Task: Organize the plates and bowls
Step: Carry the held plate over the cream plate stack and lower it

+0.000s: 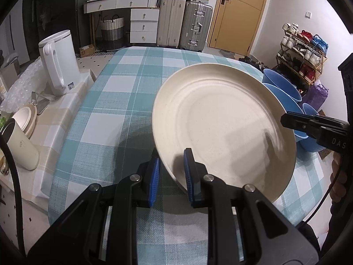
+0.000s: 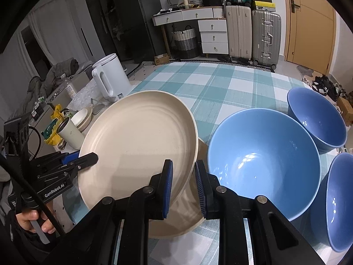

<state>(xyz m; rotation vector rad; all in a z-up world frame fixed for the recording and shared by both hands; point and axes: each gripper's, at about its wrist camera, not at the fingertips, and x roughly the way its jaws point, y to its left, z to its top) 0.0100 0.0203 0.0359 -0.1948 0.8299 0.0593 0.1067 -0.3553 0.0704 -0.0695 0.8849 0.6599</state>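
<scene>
A cream plate (image 1: 220,128) (image 2: 136,141) hangs tilted over the checked tablecloth (image 1: 123,84), held at two opposite rims. My left gripper (image 1: 171,161) (image 2: 88,156) is shut on its near-left rim. My right gripper (image 2: 183,165) (image 1: 286,119) is shut on the rim on the bowls' side. Under the held plate a second cream plate (image 2: 181,223) lies flat on the cloth. Three blue bowls stand upright to the right: a large one (image 2: 264,159) beside the plates, one behind it (image 2: 317,119), and one at the frame edge (image 2: 339,203). In the left wrist view the bowls (image 1: 280,84) are mostly hidden behind the plate.
On a side table to the left stand a white kettle (image 1: 59,64) (image 2: 110,77), a cream cup (image 1: 19,145) and stacked cream dishes (image 1: 25,119). A person's hand (image 2: 33,218) grips the left tool's handle. Bare cloth stretches across the table's far half.
</scene>
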